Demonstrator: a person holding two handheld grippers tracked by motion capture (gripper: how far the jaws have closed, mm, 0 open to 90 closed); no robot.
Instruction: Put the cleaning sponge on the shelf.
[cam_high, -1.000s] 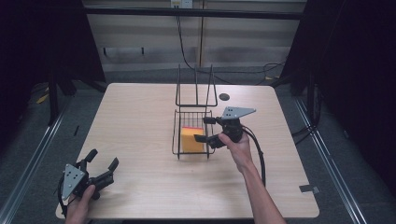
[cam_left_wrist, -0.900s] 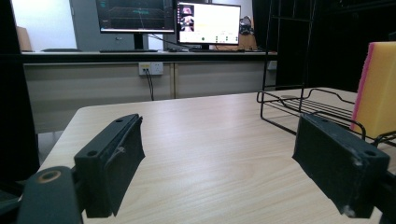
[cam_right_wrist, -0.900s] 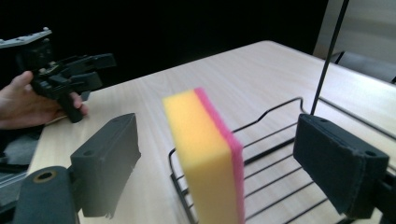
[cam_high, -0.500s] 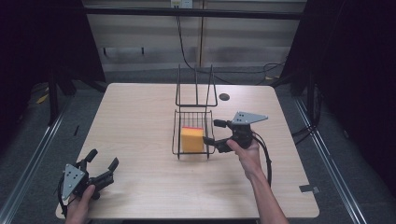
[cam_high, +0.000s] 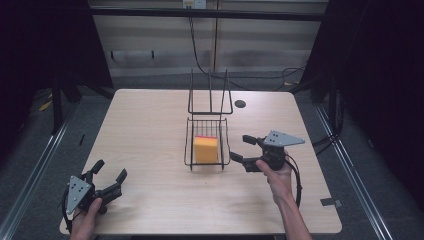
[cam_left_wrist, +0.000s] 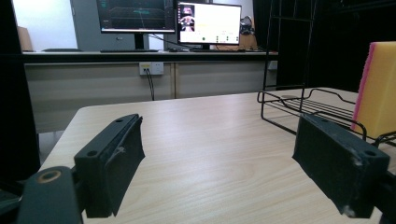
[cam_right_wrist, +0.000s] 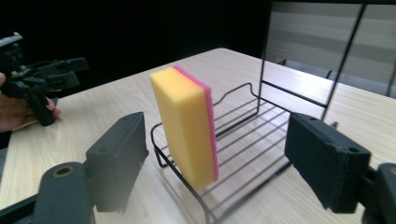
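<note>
A yellow sponge with a pink back (cam_high: 205, 149) (cam_right_wrist: 187, 126) stands on edge, leaning, in a black wire basket (cam_high: 225, 150) (cam_right_wrist: 243, 135) at the table's middle. My right gripper (cam_high: 240, 149) (cam_right_wrist: 224, 158) is open just right of the basket, its jaws wide apart and off the sponge. My left gripper (cam_high: 109, 171) (cam_left_wrist: 219, 158) rests open near the front left corner, holding nothing. The sponge's edge (cam_left_wrist: 376, 95) and the basket (cam_left_wrist: 303, 105) show at the right of the left gripper view.
The basket's tall wire handle (cam_high: 210, 92) rises behind it. A dark round hole (cam_high: 240, 104) sits in the table at the back right. A desk with monitors (cam_left_wrist: 168, 21) stands beyond the table. The left gripper (cam_right_wrist: 37, 79) shows far left in the right gripper view.
My right gripper has drawn back to the right, out of the basket and away from the sponge, which now stands free. The left gripper has not moved.
</note>
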